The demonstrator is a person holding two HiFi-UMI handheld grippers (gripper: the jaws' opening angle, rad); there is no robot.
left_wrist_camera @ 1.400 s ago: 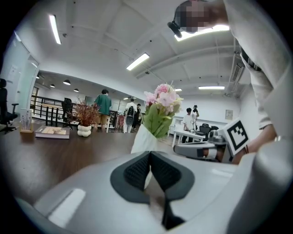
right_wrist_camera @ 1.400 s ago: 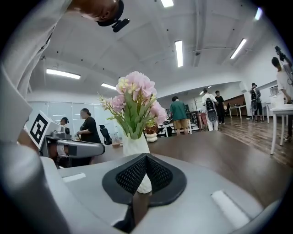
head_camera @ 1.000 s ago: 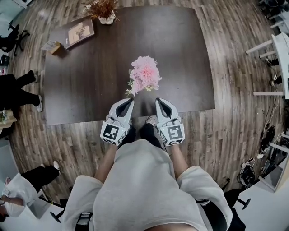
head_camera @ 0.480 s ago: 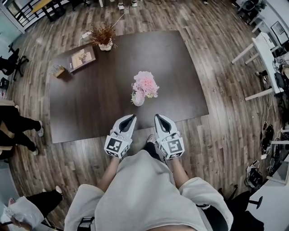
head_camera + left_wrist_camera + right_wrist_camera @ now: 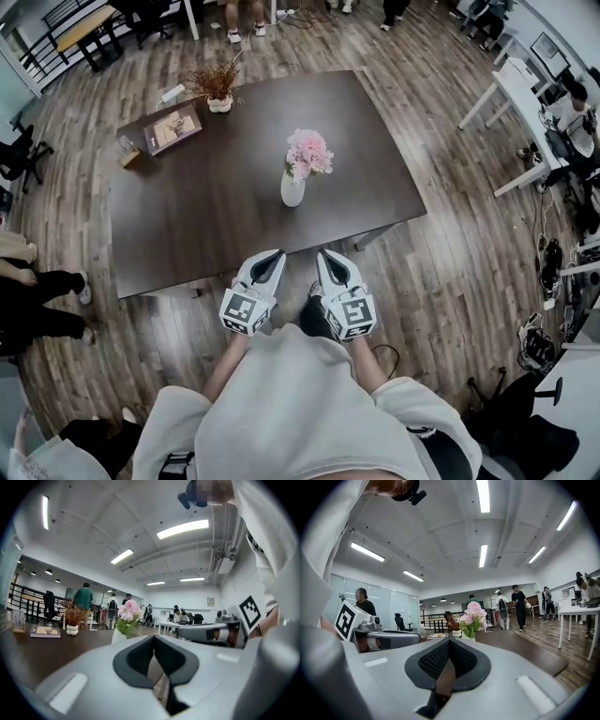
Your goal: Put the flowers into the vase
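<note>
A bunch of pink flowers [image 5: 308, 153] stands upright in a white vase [image 5: 292, 189] near the middle of the dark brown table [image 5: 197, 216]. Both grippers hang side by side off the table's near edge, over the wood floor, well short of the vase. My left gripper [image 5: 269, 262] is shut with nothing between its pads. The right gripper [image 5: 326, 260] is shut and empty too. In the left gripper view the flowers [image 5: 128, 611] rise beyond the closed left gripper [image 5: 153, 638]. The right gripper view has the flowers [image 5: 472, 614] straight ahead past the shut right gripper [image 5: 449, 641].
A dried plant in a white pot [image 5: 217, 86], a book [image 5: 172, 129] and a small box [image 5: 127, 150] sit at the table's far left. White desks [image 5: 511, 98] stand to the right. People stand at the left [image 5: 37, 291] and far end of the room.
Both grippers have drawn back from the vase, off the table's near edge. The table and flowers now look farther away, with the whole vase showing.
</note>
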